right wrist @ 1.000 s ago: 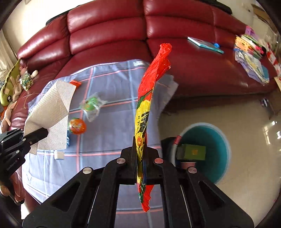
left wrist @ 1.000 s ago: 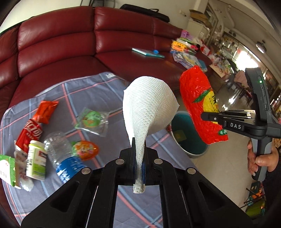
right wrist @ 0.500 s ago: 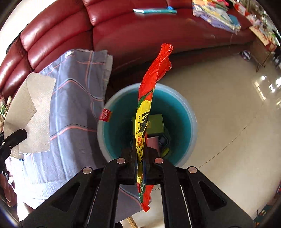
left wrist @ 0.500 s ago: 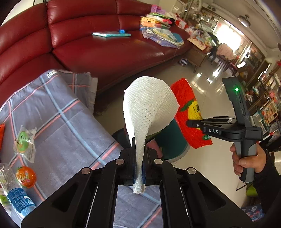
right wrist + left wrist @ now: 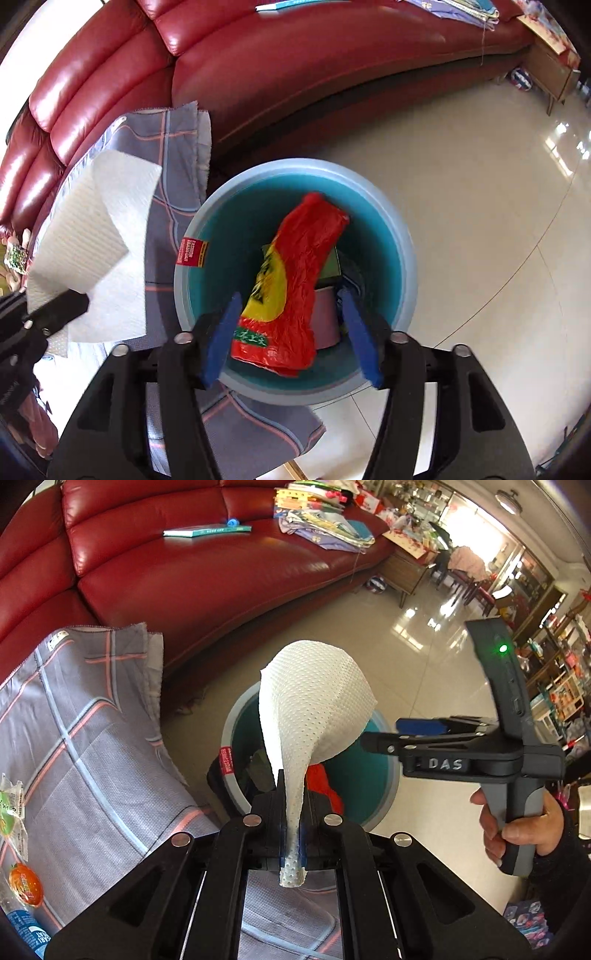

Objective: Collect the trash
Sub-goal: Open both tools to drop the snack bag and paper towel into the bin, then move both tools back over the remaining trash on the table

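Two grippers are held above the bin [image 5: 402,236], each for a different reason. Nearest in the left wrist view, the left gripper [image 5: 291,840] is clamped tight on the twisted tail of a paper towel [image 5: 314,709]; the pinch is kept so that the sheet, fanned out above the jaws, stays held over the bin's near edge until it can be dropped. In the right wrist view the right gripper [image 5: 291,332] is pointed down over the bin mouth, its blue pads [image 5: 221,336] standing wide apart with nothing pressed between them; the jaws have just been opening. The red and yellow snack bag [image 5: 295,280] is seen between the pads but lower, inside the teal bin, on top of a green box [image 5: 330,266] and other rubbish. The bin stands on the floor [image 5: 480,184] just beside the checked cloth [image 5: 85,738], probably for a short carry. More wrappers [image 5: 9,812] are left on the cloth at the left. Farther off, the red sofa [image 5: 203,572] carries a book [image 5: 207,531].
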Available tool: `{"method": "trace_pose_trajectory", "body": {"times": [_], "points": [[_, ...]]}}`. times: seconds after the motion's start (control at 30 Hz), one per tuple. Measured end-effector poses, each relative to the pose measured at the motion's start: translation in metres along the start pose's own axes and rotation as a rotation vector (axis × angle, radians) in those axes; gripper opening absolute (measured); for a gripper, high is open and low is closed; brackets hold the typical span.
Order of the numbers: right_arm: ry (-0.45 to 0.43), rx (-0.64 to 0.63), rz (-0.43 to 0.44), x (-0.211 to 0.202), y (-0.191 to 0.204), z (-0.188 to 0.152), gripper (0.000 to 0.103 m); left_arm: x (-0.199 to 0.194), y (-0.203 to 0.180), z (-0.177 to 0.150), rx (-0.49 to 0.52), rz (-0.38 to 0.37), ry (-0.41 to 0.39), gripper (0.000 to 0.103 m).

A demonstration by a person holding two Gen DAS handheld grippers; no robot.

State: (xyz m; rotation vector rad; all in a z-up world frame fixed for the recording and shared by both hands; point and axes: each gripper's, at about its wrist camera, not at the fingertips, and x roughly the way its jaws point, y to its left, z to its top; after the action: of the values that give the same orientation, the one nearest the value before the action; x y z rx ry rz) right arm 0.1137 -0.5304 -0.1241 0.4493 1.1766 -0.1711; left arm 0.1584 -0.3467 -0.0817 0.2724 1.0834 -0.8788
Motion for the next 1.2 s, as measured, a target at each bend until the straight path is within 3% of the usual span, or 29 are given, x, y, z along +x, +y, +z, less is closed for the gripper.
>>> {"method": "trace_pose_trajectory", "body": {"times": [0.13,0.33,0.37,0.4,0.47,0.6,0.9,1.2], "points": [[-0.034,0.014,-0.041,-0.011,-0.011,0.000,0.075,0.015,-0.008,0.003,0.023,-0.006,0.029,0.005],[-0.070,0.059,-0.106,-0.027,-0.034,-0.002,0.076,0.047,-0.027,0.006,0.066,-0.015,0.081,0.008],[-0.074,0.066,-0.112,-0.029,-0.037,-0.002,0.076,0.052,-0.029,0.007,0.069,-0.008,0.092,0.021],[-0.078,0.072,-0.115,-0.031,-0.041,-0.002,0.076,0.055,-0.032,0.008,0.074,-0.002,0.094,0.042],[-0.082,0.080,-0.126,-0.033,-0.045,-0.002,0.079,0.054,-0.034,0.007,0.085,0.040,0.070,0.066],[-0.079,0.081,-0.138,-0.035,-0.048,-0.003,0.081,0.050,-0.033,0.005,0.073,0.044,0.047,0.086],[-0.053,0.082,-0.145,-0.031,-0.040,-0.004,0.086,0.031,-0.013,-0.004,0.007,0.046,0.027,0.093],[-0.029,0.026,-0.150,-0.035,-0.003,-0.008,0.086,-0.008,0.016,-0.026,-0.087,0.061,-0.018,0.095]]}}
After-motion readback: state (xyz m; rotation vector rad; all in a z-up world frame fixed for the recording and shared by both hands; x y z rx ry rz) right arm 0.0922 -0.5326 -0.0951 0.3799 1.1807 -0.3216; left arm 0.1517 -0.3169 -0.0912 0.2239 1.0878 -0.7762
